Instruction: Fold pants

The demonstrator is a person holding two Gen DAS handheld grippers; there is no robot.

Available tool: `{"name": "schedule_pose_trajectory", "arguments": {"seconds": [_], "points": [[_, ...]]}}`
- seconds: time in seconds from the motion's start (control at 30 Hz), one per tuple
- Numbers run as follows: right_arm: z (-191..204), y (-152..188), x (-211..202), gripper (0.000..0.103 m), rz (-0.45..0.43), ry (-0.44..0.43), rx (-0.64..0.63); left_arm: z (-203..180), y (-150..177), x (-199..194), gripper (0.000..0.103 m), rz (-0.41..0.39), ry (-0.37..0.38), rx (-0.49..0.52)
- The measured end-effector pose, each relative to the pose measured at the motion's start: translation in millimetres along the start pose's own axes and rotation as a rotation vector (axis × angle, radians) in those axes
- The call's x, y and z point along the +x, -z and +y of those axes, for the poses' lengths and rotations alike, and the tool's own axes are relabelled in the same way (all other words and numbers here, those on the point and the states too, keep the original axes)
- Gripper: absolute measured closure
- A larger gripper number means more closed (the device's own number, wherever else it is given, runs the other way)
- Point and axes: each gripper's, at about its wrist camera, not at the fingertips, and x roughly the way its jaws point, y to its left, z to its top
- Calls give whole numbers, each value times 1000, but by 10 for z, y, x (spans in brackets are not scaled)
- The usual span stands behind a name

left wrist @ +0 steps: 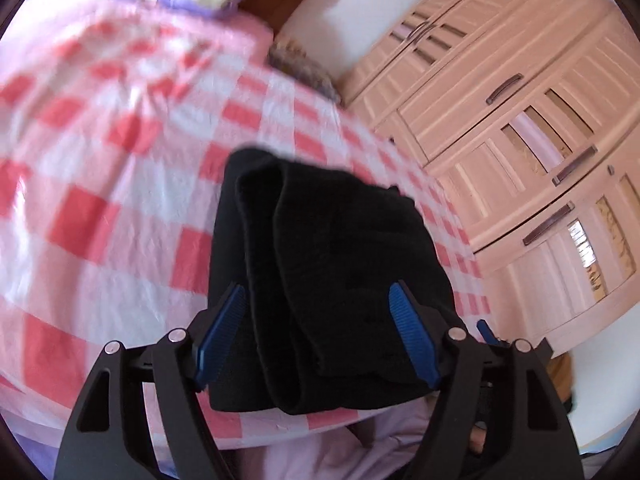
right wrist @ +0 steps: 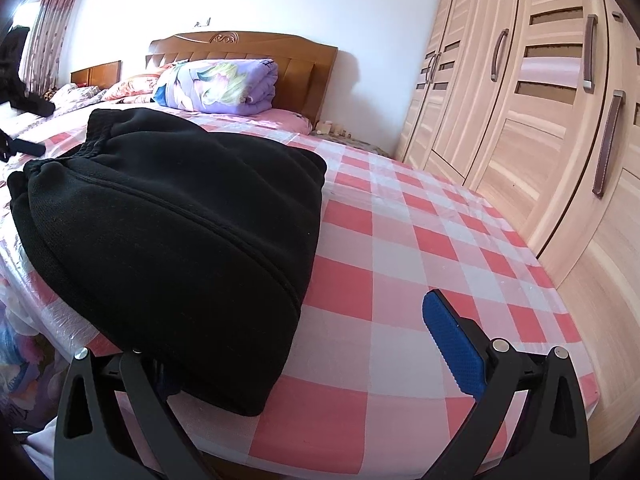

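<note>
Black pants (left wrist: 320, 280) lie folded in a thick bundle on the red-and-white checked bed sheet (left wrist: 120, 200), near its front edge. My left gripper (left wrist: 316, 320) is open, its blue pads (left wrist: 412, 340) spread on either side above the bundle, not clamped on it. In the right wrist view the same pants (right wrist: 172, 220) lie left of centre. My right gripper (right wrist: 296, 344) is open; its right blue pad (right wrist: 452, 344) is over bare sheet (right wrist: 400, 240), and its left finger is hidden under the bundle's near edge.
A folded purple quilt (right wrist: 224, 88) sits against the wooden headboard (right wrist: 248, 46). A light wooden wardrobe (right wrist: 520, 100) stands close along the bed's right side. Dark objects (right wrist: 24, 148) lie at the far left of the bed.
</note>
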Motion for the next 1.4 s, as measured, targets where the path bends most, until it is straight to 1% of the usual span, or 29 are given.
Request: {"name": "schedule_pose_trajectory", "arguments": {"seconds": [0.03,0.07,0.1,0.17,0.2,0.23,0.33,0.43,0.5,0.57,0.6,0.63,0.67,0.7,0.73,0.77,0.8,0.83,0.9,0.93,0.97,1.0,1.03,1.1,1.17,1.2,1.27,1.33,1.4], "points": [[3,1,0,4,-1,-1,1,-45,-13,-10,29,9,31,17],[3,2,0,4,-1,-3,3,-64,-27,26,29,39,61,15],[-1,3,1,4,-1,-4,5,-63,-35,67,30,61,65,7],[-6,3,-6,4,-3,-2,6,-38,-36,247,30,136,55,0],[-8,4,-12,4,-4,0,5,-14,-26,327,30,165,60,-4],[-12,7,-13,4,-5,1,4,26,-9,419,30,191,83,-16],[-19,13,-11,4,-6,1,4,47,-9,463,33,197,155,-36],[-36,14,-6,4,-4,-5,13,-4,-24,448,43,183,139,-7],[-37,16,-9,4,-6,-4,13,4,-27,448,57,179,127,8],[-36,17,-9,4,-6,-5,13,64,-40,492,71,186,86,13],[-36,18,-9,4,-7,-6,13,111,-39,527,71,197,91,4],[-34,18,-11,4,-7,-4,12,164,-33,571,71,209,117,-11],[-36,18,-13,4,-8,-1,9,204,-31,588,70,218,143,-17],[-39,20,-15,4,-9,-1,8,231,-34,587,63,226,171,-21],[-46,21,-11,4,-10,-2,9,270,-39,590,53,246,235,-38],[-53,22,-8,4,-9,-5,11,302,-41,587,35,260,314,-57],[-57,22,-4,4,-8,-6,12,304,-41,576,23,267,371,-54],[-57,22,-5,4,-8,-6,12,275,-36,571,22,273,368,-32],[-60,22,-4,4,-9,-4,12,148,-14,571,22,285,305,31],[-64,21,-4,4,-11,-3,13,97,-10,575,23,286,282,50],[-69,23,0,4,-10,-5,15,76,-13,591,29,287,270,54],[-71,23,1,4,-9,-6,18,79,-25,617,51,288,249,48],[-74,22,0,4,-9,-5,20,118,-39,659,68,285,189,31],[-77,19,-5,4,-10,-7,20,188,-31,669,78,263,176,10],[-65,12,-25,4,-18,-1,7,95,-7,597,81,232,118,51],[-62,8,-37,4,-22,-1,3,-3,8,506,83,200,67,82],[-44,-2,-78,4,-31,-7,-5,-173,0,313,85,142,8,131],[-23,-26,-138,4,-54,-20,-16,-308,-50,93,85,82,-27,157],[0,-42,-166,4,-69,-34,-27,-326,-104,14,85,80,-53,167]]}}
